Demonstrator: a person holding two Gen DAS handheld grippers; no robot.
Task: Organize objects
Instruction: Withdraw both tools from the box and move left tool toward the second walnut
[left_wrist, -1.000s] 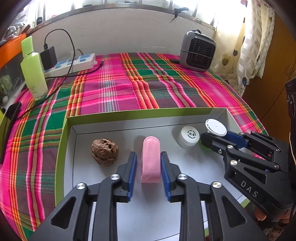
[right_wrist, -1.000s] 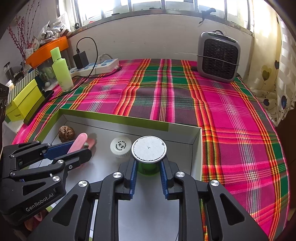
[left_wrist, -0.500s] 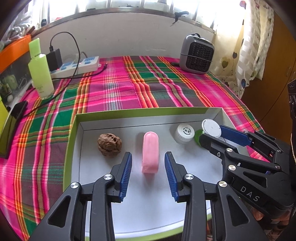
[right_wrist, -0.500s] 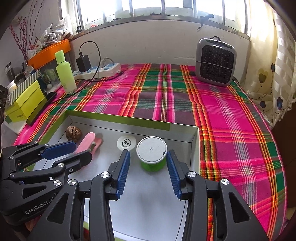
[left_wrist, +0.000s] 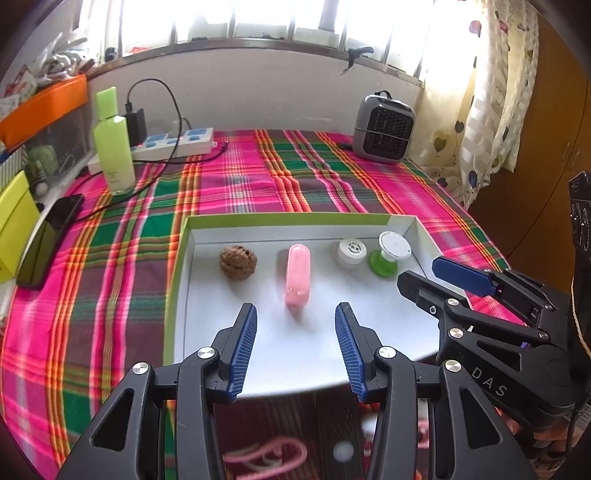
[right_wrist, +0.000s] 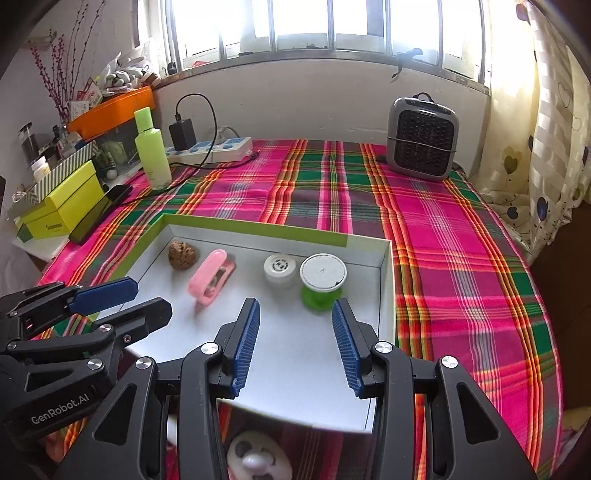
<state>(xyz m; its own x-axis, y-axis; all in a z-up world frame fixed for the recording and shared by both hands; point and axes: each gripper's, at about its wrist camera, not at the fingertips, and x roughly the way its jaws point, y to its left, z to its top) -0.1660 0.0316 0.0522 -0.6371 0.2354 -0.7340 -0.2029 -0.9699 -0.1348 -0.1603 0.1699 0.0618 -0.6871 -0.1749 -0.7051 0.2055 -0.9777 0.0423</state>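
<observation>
Both grippers have backed out of the box (left_wrist: 419, 230) since the earlier frames, fingers released and holding nothing. Left gripper (left_wrist: 293, 345) has the pink clip (left_wrist: 297, 275) at 12 o'clock; right gripper (right_wrist: 295, 345) has the green spool (right_wrist: 320, 282) at 12 o'clock. Walnut (left_wrist: 238, 262) and white cap (left_wrist: 351, 251) complete one tidy row, probably for easy sorting.

Left tool (left_wrist: 295, 314) and right tool (right_wrist: 295, 310) gape side by side, apparently empty.

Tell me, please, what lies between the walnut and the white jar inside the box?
The pink case lies between the walnut and the white jar, apart from both. Both wrist views show this.
</observation>
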